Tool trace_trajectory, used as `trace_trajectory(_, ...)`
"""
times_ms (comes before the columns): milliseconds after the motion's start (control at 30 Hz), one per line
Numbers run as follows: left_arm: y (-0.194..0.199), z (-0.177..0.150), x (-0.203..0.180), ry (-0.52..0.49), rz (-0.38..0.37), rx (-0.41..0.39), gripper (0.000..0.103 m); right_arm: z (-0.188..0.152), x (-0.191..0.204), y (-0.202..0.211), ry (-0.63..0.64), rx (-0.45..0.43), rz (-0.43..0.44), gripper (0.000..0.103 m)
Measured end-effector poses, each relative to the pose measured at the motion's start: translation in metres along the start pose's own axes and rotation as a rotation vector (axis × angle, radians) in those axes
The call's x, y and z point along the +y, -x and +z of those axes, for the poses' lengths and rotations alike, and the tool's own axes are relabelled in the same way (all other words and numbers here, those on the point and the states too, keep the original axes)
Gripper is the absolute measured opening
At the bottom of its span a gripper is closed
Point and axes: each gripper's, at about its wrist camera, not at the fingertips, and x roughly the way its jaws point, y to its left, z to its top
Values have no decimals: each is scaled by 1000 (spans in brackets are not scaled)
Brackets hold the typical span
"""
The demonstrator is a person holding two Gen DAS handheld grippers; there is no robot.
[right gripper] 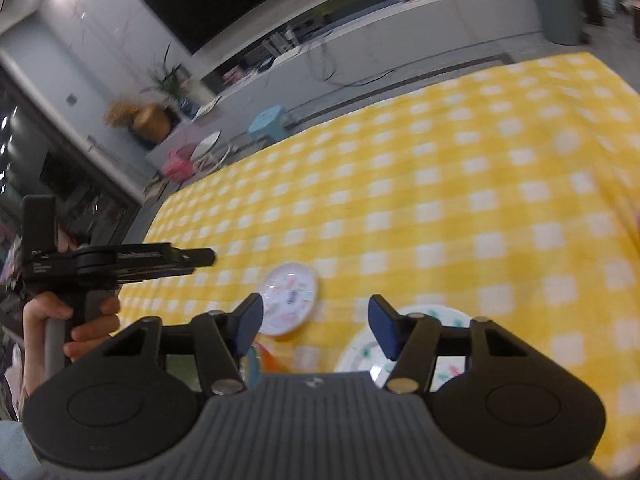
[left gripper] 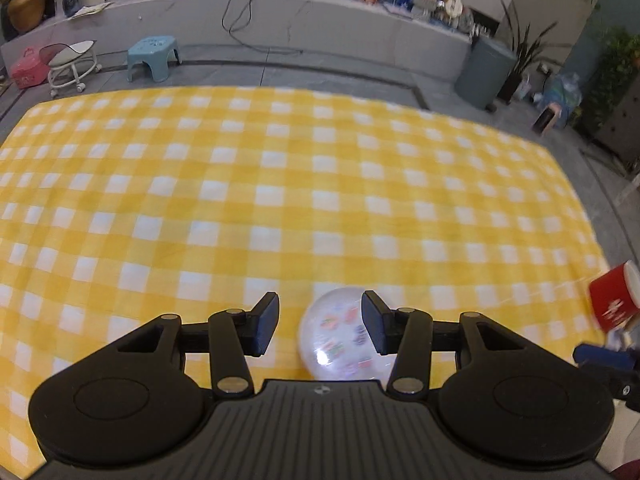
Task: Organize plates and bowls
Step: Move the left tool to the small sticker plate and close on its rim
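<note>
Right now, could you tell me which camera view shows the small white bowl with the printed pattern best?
The right wrist view: the small white bowl lies wholly in sight on the yellow checked cloth, beside the larger plate. In the left wrist view the bowl is blurred, partly covered by one finger of the left gripper.

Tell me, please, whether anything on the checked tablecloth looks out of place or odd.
Nothing looks spilled or broken. The small patterned dish lies apart from the larger patterned plate, so they are not yet stacked. A red cup at the left view's edge is too blurred to judge.
</note>
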Motion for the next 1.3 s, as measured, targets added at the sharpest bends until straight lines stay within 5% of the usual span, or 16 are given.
trace_trajectory(267,-29,-2,15,-42,-47,92,51,12,28,-77,25,178,-49,57)
trace_trajectory(433,-41,-5,22,-8,-72,123,51,16,35,-112,105,214,-190,57)
trace_trajectory(1033,-72,-3,26,11,-66,212,47,14,14,-162,-45,291,-131,37)
trace_trajectory(1300,-76,-7,18,-35,2,222,19,12,15,-171,-29,294,-164,23)
